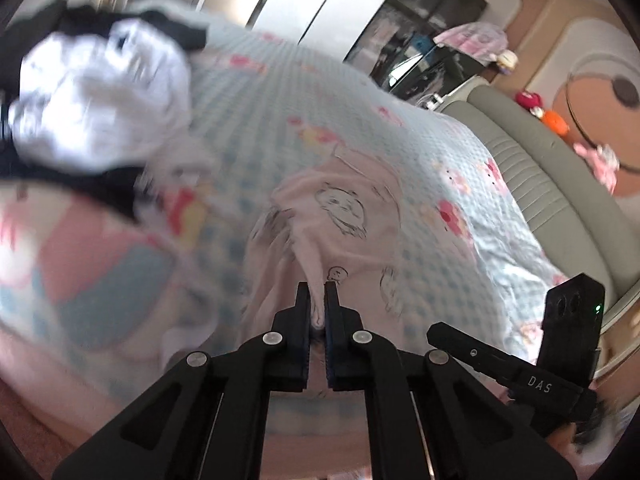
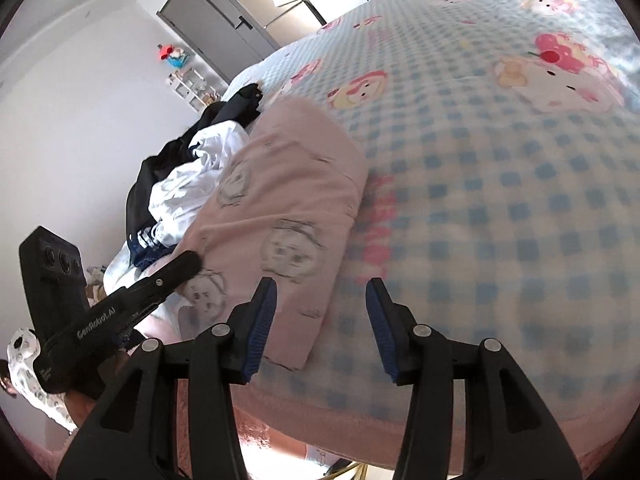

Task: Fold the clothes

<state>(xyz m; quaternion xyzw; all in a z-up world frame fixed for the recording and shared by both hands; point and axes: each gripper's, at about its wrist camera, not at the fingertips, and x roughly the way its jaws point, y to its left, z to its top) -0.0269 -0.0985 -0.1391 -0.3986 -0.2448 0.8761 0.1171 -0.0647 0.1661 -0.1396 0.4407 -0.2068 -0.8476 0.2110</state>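
A pale pink garment [image 1: 344, 216] printed with cartoon faces lies on the blue-checked bed cover [image 1: 280, 100]. My left gripper [image 1: 318, 286] is shut on a raised ridge of this cloth, which is pinched between its pads. In the right wrist view the same pink garment [image 2: 288, 208] lies folded into a long slab, and one black finger [image 2: 180, 266] of the left gripper rests at its near-left edge. My right gripper [image 2: 322, 286] stands open just above the bed. The slab's near corner reaches between its blue pads, which do not press on it.
A heap of white and black clothes [image 1: 100, 96] [image 2: 188, 184] lies beyond the pink garment, to the left. A grey padded headboard [image 1: 540, 168] with toys behind it borders the bed. The bed's pink front edge [image 2: 320, 420] runs under my right gripper. A dark cabinet [image 1: 432, 20] stands behind.
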